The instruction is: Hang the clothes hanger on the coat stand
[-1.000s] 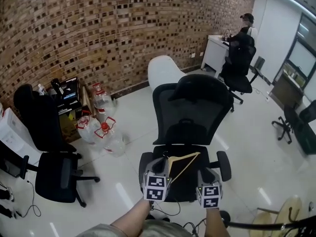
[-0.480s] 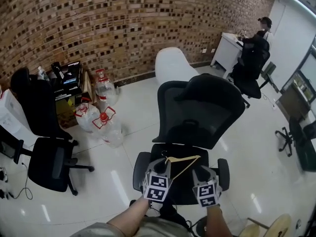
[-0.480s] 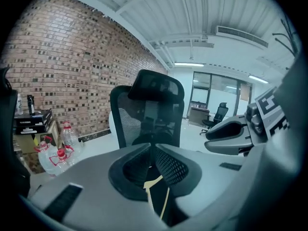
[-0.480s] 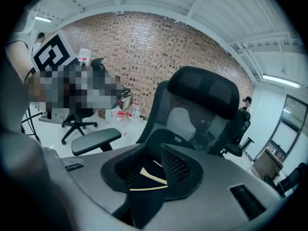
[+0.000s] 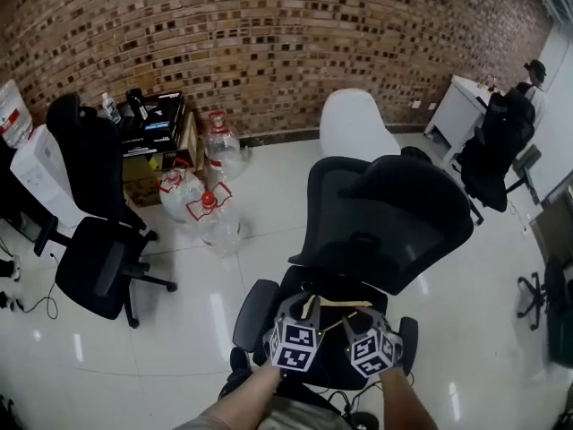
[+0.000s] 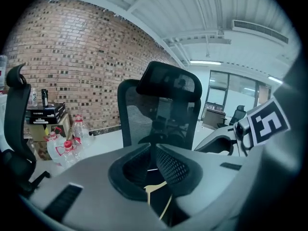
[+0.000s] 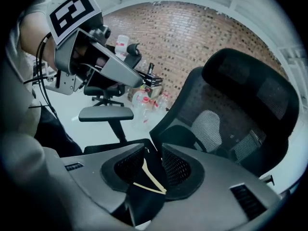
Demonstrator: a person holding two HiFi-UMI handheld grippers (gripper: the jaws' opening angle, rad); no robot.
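- Brick wall (image 5: 269,43) at the back, glossy white floor (image 5: 466,330), and a black mesh office chair (image 5: 385,222) dead ahead. No coat stand anywhere in sight.
- The pale wooden clothes hanger (image 7: 161,190) is low over the chair's seat, one end pinched in the left hand-held gripper (image 6: 154,148), whose jaws are squeezed nearly together.
- The right hand-held gripper (image 7: 154,150) has just been opening: jaws spread, hanger between them but not squeezed.
- My worry: held by one end only, the hanger could pivot or slip out and drop onto the seat.
- The hook might also snag the mesh, and turning to find the stand could knock the hanger against the chair back.
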